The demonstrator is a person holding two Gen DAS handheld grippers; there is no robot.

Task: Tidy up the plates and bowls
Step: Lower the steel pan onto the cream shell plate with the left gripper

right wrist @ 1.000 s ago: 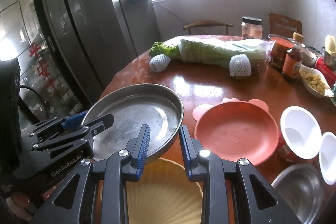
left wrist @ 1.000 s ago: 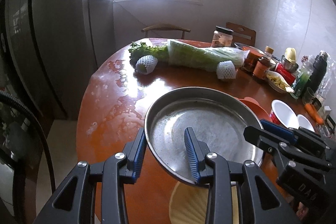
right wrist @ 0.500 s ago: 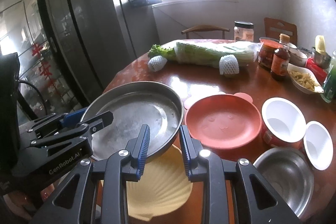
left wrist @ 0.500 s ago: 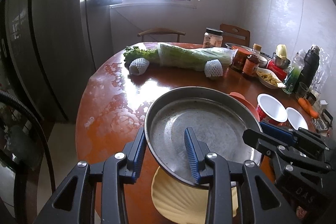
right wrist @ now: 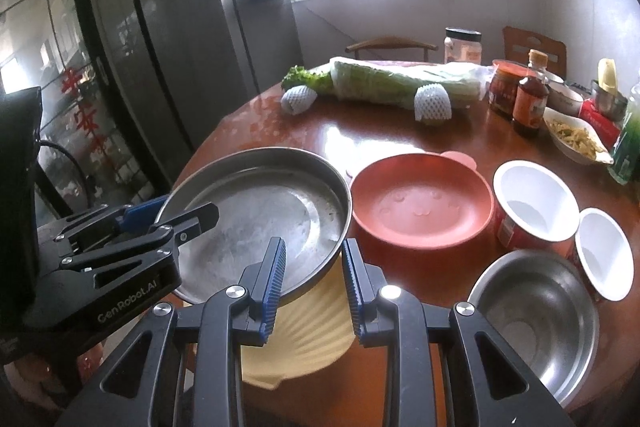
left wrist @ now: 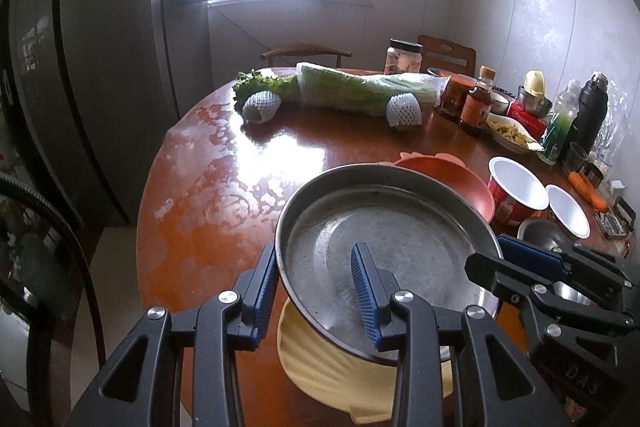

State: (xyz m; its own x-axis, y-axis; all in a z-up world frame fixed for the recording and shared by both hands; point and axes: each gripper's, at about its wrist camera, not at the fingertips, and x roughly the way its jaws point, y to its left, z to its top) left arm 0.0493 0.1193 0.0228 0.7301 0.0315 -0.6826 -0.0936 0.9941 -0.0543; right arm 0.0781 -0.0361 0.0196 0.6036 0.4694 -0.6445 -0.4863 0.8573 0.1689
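Note:
A large round steel plate point(left wrist: 400, 239) point(right wrist: 260, 211) hangs over a yellow shell-shaped plate point(left wrist: 320, 359) point(right wrist: 300, 339) at the table's near edge. My left gripper point(left wrist: 314, 251) is shut on its left rim, one finger inside the plate and one outside. Across from it, my right gripper point(right wrist: 313, 245) is shut on the right rim. Each shows in the other's view: the right gripper point(left wrist: 500, 255) and the left gripper point(right wrist: 132, 223). To the right sit a red plate point(right wrist: 420, 207), two white-lined cups point(right wrist: 532, 199) point(right wrist: 604, 251) and a steel bowl point(right wrist: 536, 311).
The round wooden table point(left wrist: 240, 187) carries wrapped cabbage point(left wrist: 360, 91), two foam-netted fruits point(left wrist: 260, 105), jars and bottles point(left wrist: 476, 103) and a food dish point(right wrist: 576, 139) along its far and right sides. A dark fridge point(right wrist: 160, 47) stands left; chairs point(left wrist: 304, 51) stand behind.
Both grippers have drawn back toward the table's near edge with the steel plate. More of the yellow plate, the cups and the steel bowl has come into view.

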